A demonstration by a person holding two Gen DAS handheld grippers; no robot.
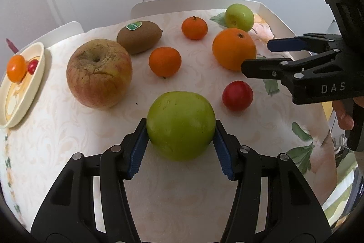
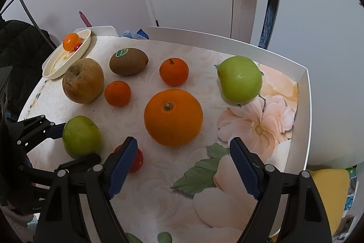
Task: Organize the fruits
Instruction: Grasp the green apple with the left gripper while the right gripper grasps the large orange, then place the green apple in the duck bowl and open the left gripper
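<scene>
Fruit lies scattered over a table (image 2: 302, 92) with a flowered cloth. The left gripper (image 1: 180, 129) is clamped on a green apple (image 1: 180, 125) that rests on the cloth, its blue pads (image 1: 138, 149) pressing the apple's two sides. From this apple, a wrinkled russet apple (image 1: 99, 73) sits at ten o'clock, a small mandarin (image 1: 165, 61) at twelve, and a small red fruit (image 1: 237, 95) at two. Beyond the mandarin, at eleven o'clock, is a kiwi (image 1: 139, 36) with a green sticker, and at one o'clock a second mandarin (image 1: 194, 28).

The right gripper (image 2: 183, 165) hangs above the cloth with its jaws spread and nothing between them. A large orange (image 2: 173, 117) lies just beyond its fingertips at twelve o'clock. A second green apple (image 2: 239, 79) sits at one o'clock of the orange, near the table's raised white edge.

At the far left, nine o'clock of the russet apple in the left wrist view, a cream dish (image 1: 39, 74) holds a small orange fruit (image 1: 16, 68) and a smaller red one (image 1: 33, 66) touching it.
</scene>
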